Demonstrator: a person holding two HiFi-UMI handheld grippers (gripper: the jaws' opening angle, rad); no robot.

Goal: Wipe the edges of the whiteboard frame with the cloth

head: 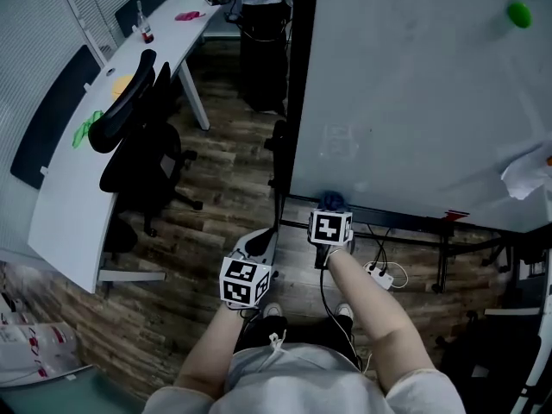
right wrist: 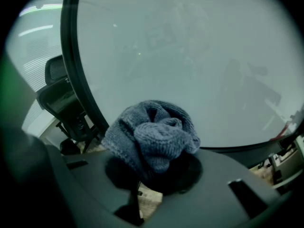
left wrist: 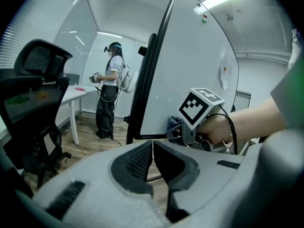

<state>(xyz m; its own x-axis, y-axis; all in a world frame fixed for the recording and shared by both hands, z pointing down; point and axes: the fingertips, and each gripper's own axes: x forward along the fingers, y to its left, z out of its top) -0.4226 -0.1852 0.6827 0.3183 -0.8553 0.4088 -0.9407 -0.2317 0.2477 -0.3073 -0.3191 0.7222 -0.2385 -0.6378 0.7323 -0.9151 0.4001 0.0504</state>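
Observation:
The whiteboard stands upright with a black frame. My right gripper is shut on a bunched blue-grey knitted cloth, whose tip sits at the board's bottom frame edge near the lower left corner. In the right gripper view the cloth fills the jaws, with the black frame curving up on the left. My left gripper hangs lower and to the left, off the board, shut with nothing between its fingers. The left gripper view also shows the right gripper at the board's bottom edge.
A black office chair and a long white desk stand to the left. Another person stands at the far end. A power strip with cables lies on the wood floor under the board. A green magnet and paper are on the board.

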